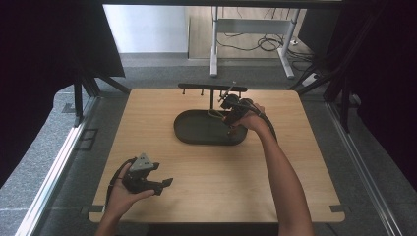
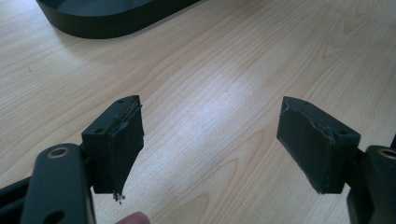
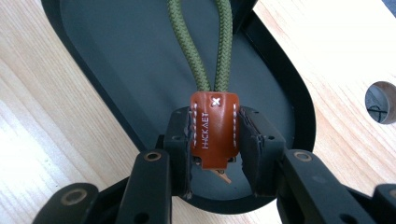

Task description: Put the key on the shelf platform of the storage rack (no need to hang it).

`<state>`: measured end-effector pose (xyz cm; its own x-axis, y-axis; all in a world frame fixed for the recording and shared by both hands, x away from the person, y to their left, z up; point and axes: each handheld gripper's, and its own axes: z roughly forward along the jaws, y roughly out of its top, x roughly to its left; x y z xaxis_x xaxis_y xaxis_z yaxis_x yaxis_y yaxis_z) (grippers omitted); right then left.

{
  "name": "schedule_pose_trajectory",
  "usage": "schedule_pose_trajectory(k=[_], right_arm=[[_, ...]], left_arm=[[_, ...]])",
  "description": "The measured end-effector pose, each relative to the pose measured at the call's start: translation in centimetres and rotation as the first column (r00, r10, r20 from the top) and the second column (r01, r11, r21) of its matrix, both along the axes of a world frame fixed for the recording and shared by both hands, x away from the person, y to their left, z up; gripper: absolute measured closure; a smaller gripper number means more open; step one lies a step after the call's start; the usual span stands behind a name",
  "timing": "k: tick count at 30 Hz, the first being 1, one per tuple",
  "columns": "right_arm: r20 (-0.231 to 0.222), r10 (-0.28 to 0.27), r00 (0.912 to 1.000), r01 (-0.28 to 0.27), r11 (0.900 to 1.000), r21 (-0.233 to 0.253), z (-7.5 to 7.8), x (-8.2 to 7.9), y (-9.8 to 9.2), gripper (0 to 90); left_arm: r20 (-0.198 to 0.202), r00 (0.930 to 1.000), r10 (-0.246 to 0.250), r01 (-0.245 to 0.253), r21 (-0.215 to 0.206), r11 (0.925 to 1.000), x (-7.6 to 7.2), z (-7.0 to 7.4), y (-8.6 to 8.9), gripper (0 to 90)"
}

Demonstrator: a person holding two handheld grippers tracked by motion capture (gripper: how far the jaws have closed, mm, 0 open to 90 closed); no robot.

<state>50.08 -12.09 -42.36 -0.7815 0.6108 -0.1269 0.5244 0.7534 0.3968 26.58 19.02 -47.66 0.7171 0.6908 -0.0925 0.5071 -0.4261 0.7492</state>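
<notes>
I am working over a pale wooden table [image 1: 206,187] that stands on grey carpet, with a white desk frame and loose cables on the floor beyond it. The thing in hand is a keychain: a brown leather tab [image 3: 214,133] stitched in white, with a loop of olive green cord [image 3: 201,51] running up out of it. My right gripper [image 3: 215,140] has its jaws pressed onto the two sides of that tab, holding it above the dark oval tray [image 3: 116,60]. In the high view the right gripper [image 1: 235,109] hangs over the tray's far right part, just below the black hook rack [image 1: 211,88] that rises on a post at the tray's far edge.

I judge the step to be hanging the cord loop on one of the rack's pegs. To do it well I would keep the pinch firm on the leather, not the cord, so the loop stays open and free; raise it past a peg, bring the loop over it squarely, then ease down before letting go.

My left gripper [image 1: 145,177] rests well to the near left of the tray, its jaws spread wide over bare wood with nothing between them.
</notes>
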Motion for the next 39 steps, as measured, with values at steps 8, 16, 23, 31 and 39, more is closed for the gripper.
schedule_pose_trajectory(k=[8,16,23,31,39], right_arm=[[0.003,-0.010,0.9999,0.010,1.000,0.008,-0.9,0.1,-0.1,66.3],[0.007,0.017,0.9998,-0.017,1.000,0.011,-1.1,0.1,0.1,61.9],[0.012,0.023,0.9997,-0.023,1.000,0.015,-0.9,-0.3,-0.1,58.2],[0.018,-0.009,0.9998,0.008,0.998,0.062,0.0,-1.0,-0.7,54.5],[0.044,-0.017,0.9989,0.011,0.992,0.122,1.2,-2.6,-1.8,52.3]], left_arm=[[-0.001,1.0000,-0.002,0.002,0.005,1.0000,0.0,-0.1,-0.1,23.2],[0.000,1.0000,-0.003,0.003,0.006,1.0000,0.0,0.0,-0.1,23.2],[-0.004,0.9999,-0.015,0.015,0.013,0.9998,0.0,-0.1,-0.4,23.1],[-0.006,0.9999,-0.014,0.014,0.013,0.9998,0.0,-0.1,-0.5,23.1],[-0.009,0.9996,-0.025,0.025,0.022,0.9994,0.0,-0.3,-0.8,23.1]])
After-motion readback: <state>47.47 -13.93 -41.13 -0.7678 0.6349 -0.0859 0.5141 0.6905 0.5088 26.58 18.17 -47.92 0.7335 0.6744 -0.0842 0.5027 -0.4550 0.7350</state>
